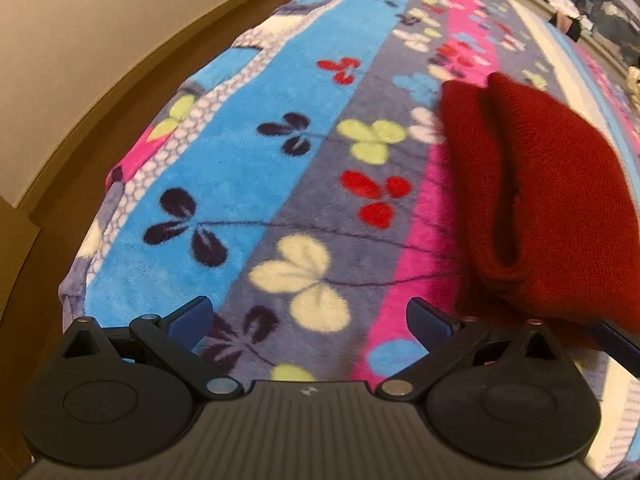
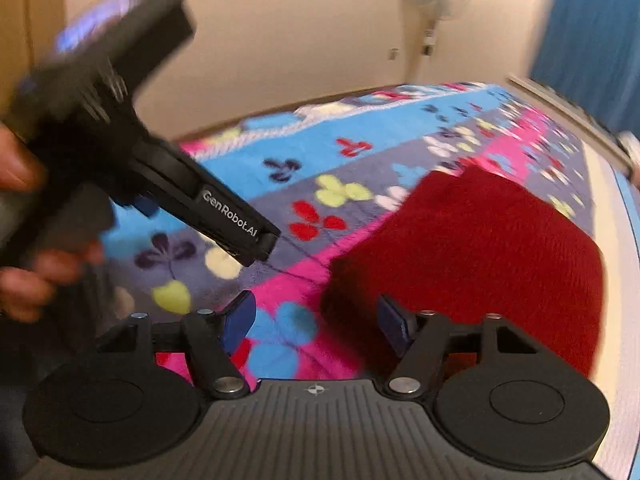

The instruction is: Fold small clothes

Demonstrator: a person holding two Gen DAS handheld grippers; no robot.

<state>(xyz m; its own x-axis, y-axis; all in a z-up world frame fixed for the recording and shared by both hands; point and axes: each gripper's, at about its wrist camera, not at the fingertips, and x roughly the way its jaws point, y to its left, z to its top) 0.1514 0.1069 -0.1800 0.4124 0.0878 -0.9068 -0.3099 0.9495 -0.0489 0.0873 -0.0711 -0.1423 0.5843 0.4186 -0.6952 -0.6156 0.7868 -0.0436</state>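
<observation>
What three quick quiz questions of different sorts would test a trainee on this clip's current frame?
1. True or false: the right claw grips the red garment.
2. What lies under the garment? A) bare floor B) flowered blanket C) wooden table
3. Fill in: the left claw is ___ with nothing between its fingers.

Key: 1 false, it is open, with the garment's edge beside its right finger; 2 B; 3 open.

Fuzzy red knit garment (image 1: 552, 200) on plush fleece blanket (image 1: 248, 152)
</observation>
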